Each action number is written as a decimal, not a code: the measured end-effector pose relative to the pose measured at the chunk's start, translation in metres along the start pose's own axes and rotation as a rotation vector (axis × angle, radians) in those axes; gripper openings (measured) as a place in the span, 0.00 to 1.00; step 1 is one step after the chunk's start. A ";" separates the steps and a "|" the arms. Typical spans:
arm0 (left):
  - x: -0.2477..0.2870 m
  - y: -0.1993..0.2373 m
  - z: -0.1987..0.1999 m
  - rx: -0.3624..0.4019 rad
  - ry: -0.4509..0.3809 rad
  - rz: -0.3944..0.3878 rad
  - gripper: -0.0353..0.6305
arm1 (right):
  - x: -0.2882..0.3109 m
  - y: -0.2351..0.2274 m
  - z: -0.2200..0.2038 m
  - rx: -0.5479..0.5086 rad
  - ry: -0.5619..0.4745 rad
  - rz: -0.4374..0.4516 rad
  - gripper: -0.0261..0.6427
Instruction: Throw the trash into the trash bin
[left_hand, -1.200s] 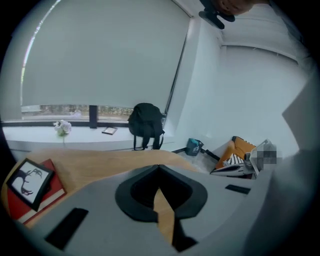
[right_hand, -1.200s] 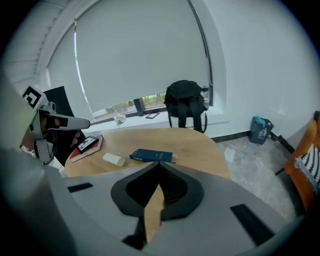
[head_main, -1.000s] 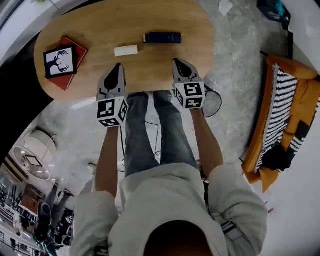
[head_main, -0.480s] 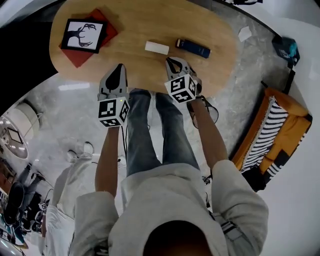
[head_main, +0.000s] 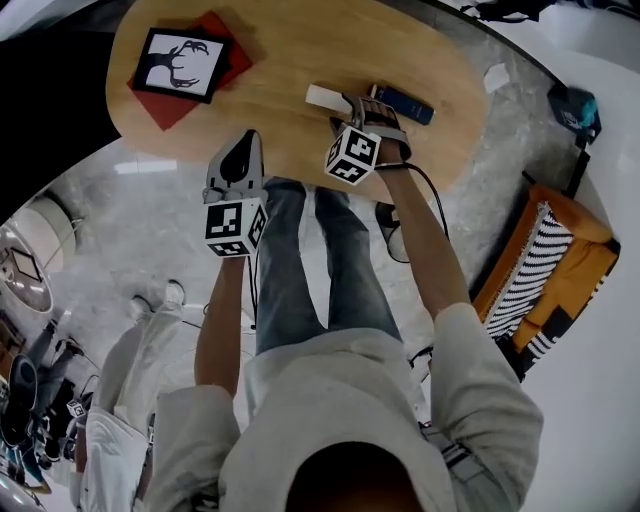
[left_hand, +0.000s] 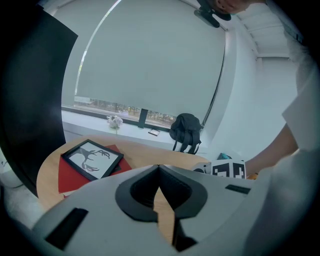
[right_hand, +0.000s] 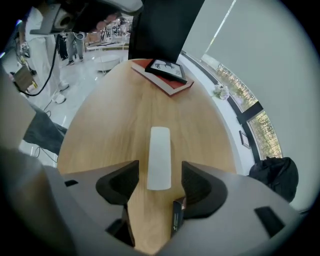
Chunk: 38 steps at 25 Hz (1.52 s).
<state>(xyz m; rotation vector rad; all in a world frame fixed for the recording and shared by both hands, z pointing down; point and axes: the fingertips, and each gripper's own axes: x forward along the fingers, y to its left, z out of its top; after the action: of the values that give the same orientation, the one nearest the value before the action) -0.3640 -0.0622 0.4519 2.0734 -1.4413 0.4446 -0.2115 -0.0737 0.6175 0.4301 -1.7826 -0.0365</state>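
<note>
A white rectangular block (head_main: 323, 97) lies on the oval wooden table (head_main: 270, 60), with a dark blue box (head_main: 406, 103) just right of it. My right gripper (head_main: 350, 108) points steeply down over the block's near end. In the right gripper view the white block (right_hand: 159, 157) lies lengthwise between the jaws; they are opening, with a gap on each side, and the right gripper (right_hand: 160, 172) presses on nothing. My left gripper (head_main: 240, 160) hovers at the table's near edge, and in its own view the left gripper (left_hand: 159, 169) is shut and empty.
A framed deer picture (head_main: 181, 64) rests on a red book (head_main: 222, 52) at the table's far left. An orange chair with a striped cushion (head_main: 540, 270) stands on the floor at the right. A black backpack (left_hand: 185, 131) sits beyond the table by the window.
My right gripper has moved forward over the table to the white block, rolled over, and gone from shut to open. The left gripper has shifted slightly and stays shut.
</note>
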 end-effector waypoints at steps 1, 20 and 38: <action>0.000 0.001 0.000 0.001 0.000 0.001 0.08 | 0.005 -0.002 0.000 0.005 0.012 0.000 0.45; 0.003 0.010 0.001 0.004 0.016 0.001 0.08 | 0.013 -0.001 0.005 0.154 0.000 0.041 0.32; 0.026 -0.037 0.004 0.057 0.031 -0.084 0.08 | -0.078 -0.029 -0.010 1.231 -0.479 0.001 0.32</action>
<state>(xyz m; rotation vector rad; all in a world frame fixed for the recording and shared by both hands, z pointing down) -0.3201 -0.0745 0.4539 2.1535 -1.3321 0.4863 -0.1793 -0.0749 0.5405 1.3701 -2.1048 1.0818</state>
